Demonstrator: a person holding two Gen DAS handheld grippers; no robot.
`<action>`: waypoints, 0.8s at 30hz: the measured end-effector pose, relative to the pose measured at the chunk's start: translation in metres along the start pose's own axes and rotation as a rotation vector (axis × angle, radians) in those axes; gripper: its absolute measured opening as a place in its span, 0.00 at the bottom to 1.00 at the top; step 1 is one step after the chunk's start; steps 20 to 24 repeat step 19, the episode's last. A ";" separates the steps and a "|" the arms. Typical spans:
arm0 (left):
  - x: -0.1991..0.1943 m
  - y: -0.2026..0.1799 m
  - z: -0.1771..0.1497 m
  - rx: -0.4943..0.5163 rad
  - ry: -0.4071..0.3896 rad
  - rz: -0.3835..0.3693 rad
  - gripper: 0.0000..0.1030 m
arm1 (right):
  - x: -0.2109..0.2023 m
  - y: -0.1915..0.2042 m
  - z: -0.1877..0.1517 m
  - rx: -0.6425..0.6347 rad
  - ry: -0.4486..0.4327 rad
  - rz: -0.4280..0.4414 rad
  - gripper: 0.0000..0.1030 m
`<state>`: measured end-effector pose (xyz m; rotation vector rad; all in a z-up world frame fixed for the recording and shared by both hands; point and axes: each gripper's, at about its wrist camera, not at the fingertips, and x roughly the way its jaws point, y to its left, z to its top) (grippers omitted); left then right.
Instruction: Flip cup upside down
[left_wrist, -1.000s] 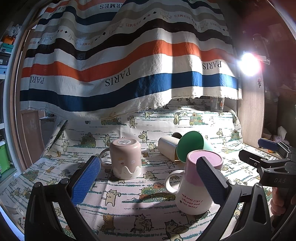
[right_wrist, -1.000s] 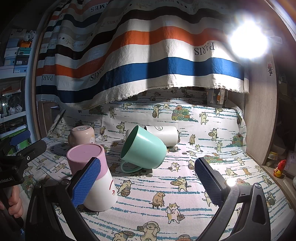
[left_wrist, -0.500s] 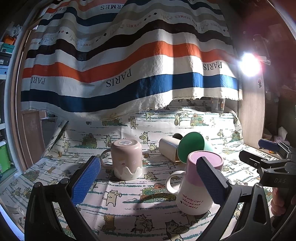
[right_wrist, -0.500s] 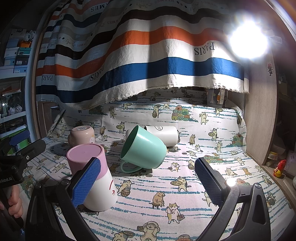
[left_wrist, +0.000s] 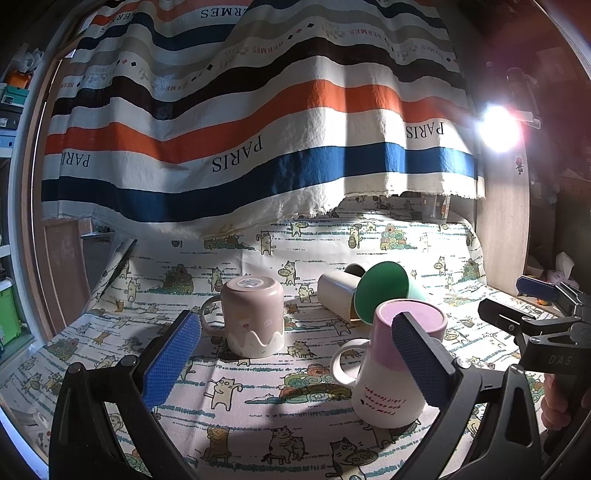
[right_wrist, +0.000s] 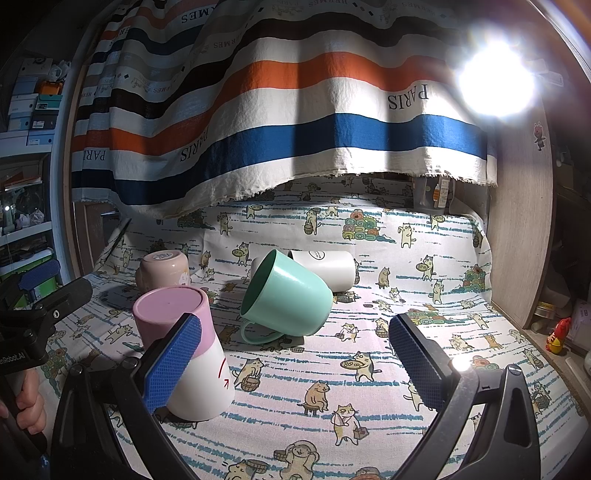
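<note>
1. Left gripper (left_wrist: 295, 354) at the bottom of the left wrist frame: fingers spread wide, holding nothing.
2. Right gripper (right_wrist: 295, 354) at the bottom of the right wrist frame: fingers likewise wide apart, empty.
3. Pink-and-white cup (right_wrist: 184, 350) lower left of the right wrist frame: upside down on the cat-print cloth (right_wrist: 369, 387).
4. Green cup (right_wrist: 291, 295) mid-frame: on its side, handle down, resting against the white cup (right_wrist: 328, 271) lying behind it.
5. Beige cup (left_wrist: 255, 314) further left: upside down.
6. Striped cloth (left_wrist: 240, 129) across the top.
</note>
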<state>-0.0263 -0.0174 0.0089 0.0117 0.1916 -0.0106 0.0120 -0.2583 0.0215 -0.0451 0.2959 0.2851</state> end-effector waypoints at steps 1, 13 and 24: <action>0.000 0.000 0.000 0.000 0.000 0.000 1.00 | 0.000 0.000 0.000 0.000 0.000 0.000 0.99; 0.002 0.001 -0.003 -0.002 0.010 0.001 1.00 | 0.000 0.000 0.000 0.000 0.000 0.000 0.99; 0.002 0.001 -0.003 -0.002 0.010 0.001 1.00 | 0.000 0.000 0.000 0.000 0.000 0.000 0.99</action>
